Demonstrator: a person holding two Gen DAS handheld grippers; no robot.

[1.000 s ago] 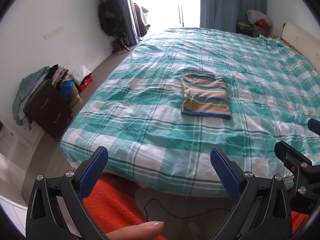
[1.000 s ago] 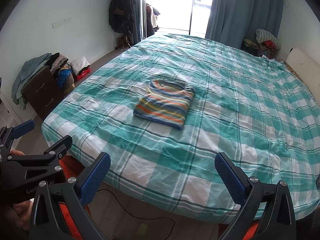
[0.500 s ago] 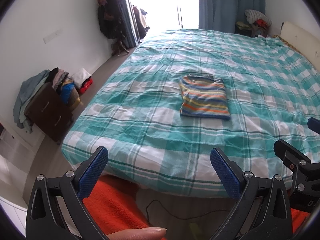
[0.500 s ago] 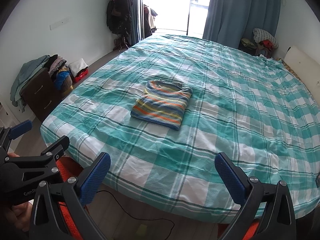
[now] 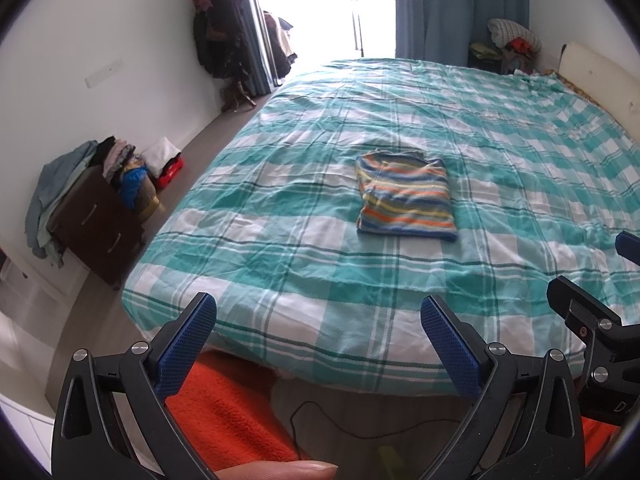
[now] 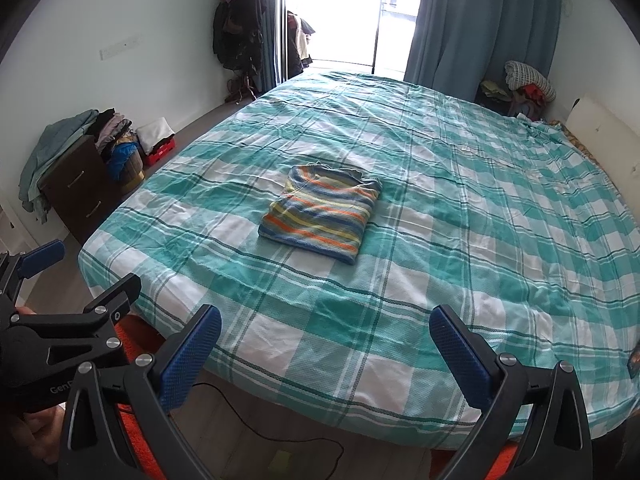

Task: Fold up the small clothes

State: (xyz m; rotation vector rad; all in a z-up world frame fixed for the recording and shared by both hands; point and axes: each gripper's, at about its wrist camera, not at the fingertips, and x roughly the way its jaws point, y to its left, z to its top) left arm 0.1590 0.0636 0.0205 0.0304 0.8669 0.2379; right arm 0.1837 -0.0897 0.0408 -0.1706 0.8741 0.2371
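A small striped shirt, blue, orange and yellow, lies folded into a neat rectangle on the teal-and-white checked bedspread. It also shows in the right wrist view, on the bedspread. My left gripper is open and empty, held back off the near edge of the bed. My right gripper is open and empty too, also off the near edge. Each gripper shows at the edge of the other's view.
A dark dresser piled with clothes stands by the left wall. Coats hang on a rack near the bright balcony door. More bundles sit in the far right corner. A cable lies on the floor below.
Both grippers have drifted slightly back from the bed, staying open. The folded shirt has not moved.
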